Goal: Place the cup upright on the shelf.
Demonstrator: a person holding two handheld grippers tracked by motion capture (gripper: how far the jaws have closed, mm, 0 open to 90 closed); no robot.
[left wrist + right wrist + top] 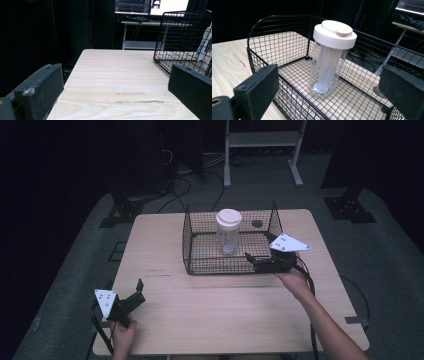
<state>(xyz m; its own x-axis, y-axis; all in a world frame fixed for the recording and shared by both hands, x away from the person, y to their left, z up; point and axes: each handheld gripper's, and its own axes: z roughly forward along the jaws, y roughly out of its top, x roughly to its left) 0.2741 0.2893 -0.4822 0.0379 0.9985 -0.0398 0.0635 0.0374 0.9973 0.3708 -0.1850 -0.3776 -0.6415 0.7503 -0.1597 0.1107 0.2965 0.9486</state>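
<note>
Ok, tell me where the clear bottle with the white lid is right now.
The clear bottle stands upright inside the black wire basket at the far middle of the table in the high view, with the open right gripper just outside the basket's near right corner.

Clear tumbler [228,232], white lid, upright in wire basket [200,227] at frame centre. Right claw [256,260] open at basket's lower-right corner. Left claw [138,290] open, lower left of worktop [210,310].
</note>
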